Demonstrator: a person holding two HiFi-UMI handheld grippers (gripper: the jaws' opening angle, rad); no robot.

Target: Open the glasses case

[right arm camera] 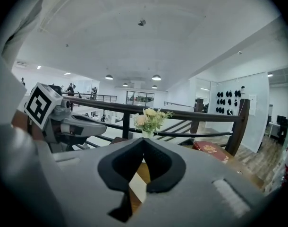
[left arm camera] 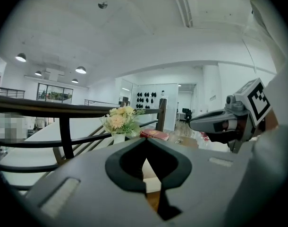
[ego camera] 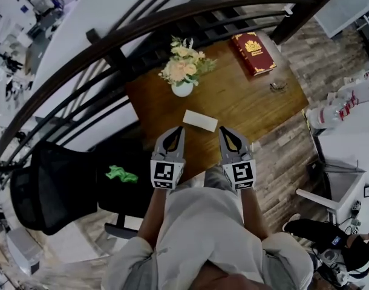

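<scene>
No legible words, brand names or numbers anywhere in view. Coded signs only: a black-and-white square marker on the cube [ego camera: 167,174] of the left gripper [ego camera: 174,130], likewise on the right gripper [ego camera: 228,131]. Gold emblem on the red book [ego camera: 254,53] at the far right corner of the bench [ego camera: 245,107]; any lettering there too small to read.

Both arms reach forward, left gripper [ego camera: 177,132] and right gripper [ego camera: 225,132] side by side (jaws together, empty).
</scene>
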